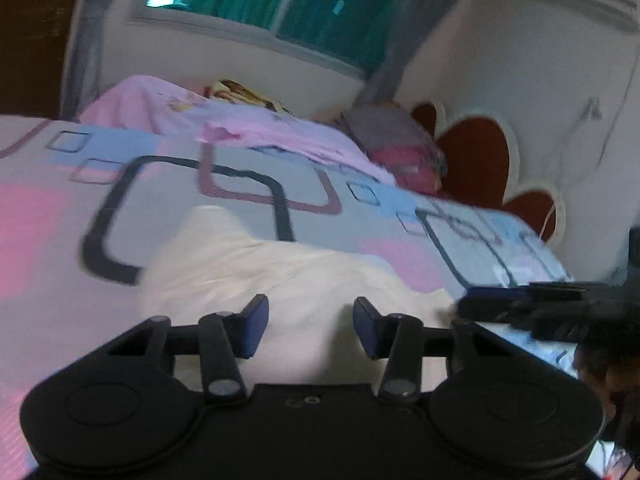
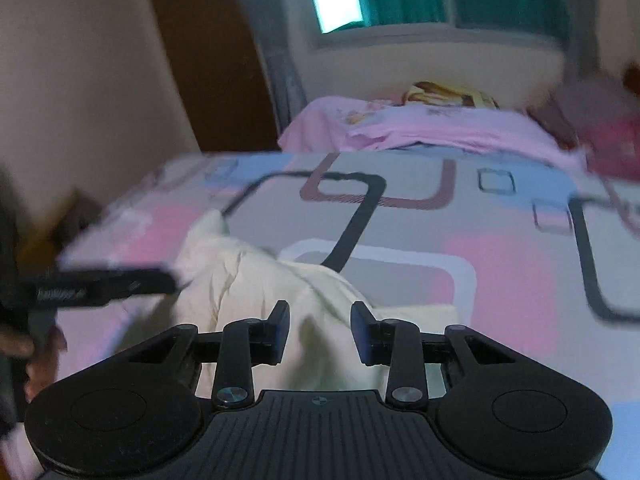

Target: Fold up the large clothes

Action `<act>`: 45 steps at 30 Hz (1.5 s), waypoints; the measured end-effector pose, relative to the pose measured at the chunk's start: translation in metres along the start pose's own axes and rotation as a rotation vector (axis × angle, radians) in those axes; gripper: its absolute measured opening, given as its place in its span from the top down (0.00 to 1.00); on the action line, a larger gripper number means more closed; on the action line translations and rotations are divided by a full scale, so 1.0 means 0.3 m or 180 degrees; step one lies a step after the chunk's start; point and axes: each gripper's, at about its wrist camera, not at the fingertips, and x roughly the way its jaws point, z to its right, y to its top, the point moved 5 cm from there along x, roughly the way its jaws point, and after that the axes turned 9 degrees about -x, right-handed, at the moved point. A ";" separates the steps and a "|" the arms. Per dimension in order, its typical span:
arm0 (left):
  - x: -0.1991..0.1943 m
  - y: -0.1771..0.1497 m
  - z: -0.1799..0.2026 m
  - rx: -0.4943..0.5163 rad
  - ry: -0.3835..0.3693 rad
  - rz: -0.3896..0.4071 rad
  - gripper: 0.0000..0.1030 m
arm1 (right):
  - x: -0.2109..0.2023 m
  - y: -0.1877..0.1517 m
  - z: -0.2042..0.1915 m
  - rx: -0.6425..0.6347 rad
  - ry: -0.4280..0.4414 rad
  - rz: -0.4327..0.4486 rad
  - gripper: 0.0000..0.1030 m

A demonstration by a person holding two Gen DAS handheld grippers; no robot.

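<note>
Two grippers hang over a cream garment (image 1: pixel 280 276) that lies crumpled at the near edge of the patterned bed sheet (image 1: pixel 60 216). Nearest, the left gripper (image 1: pixel 310 326) has its jaws spread with nothing pinched, the cloth below the gap; the right gripper (image 2: pixel 320 330) likewise stands parted and empty above the garment. Farther off lies a pink blanket (image 1: pixel 240 124), beyond it a window with green curtains (image 1: pixel 280 4).

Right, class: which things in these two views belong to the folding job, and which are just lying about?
Belongs to the job:
- cream garment
- left gripper
- right gripper

Just lying about:
- patterned bedsheet
- pink cloth
- red heart headboard
- window
</note>
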 end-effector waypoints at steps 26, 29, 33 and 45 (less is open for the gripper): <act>-0.347 -0.299 0.081 0.0247 0.0322 0.0015 0.55 | -0.339 -0.267 -0.090 0.0053 0.0211 0.0101 0.66; -0.415 -0.378 0.096 0.0240 0.0396 0.0040 0.57 | -0.371 -0.329 -0.148 -0.0136 0.0195 0.0044 0.66; -0.421 -0.445 0.103 0.0326 0.0554 -0.0022 0.57 | -0.350 -0.410 -0.164 -0.0152 0.0144 -0.0092 0.66; -0.356 -0.535 0.072 0.0510 0.0809 -0.0116 0.55 | -0.232 -0.546 -0.128 -0.0082 0.0028 -0.0312 0.66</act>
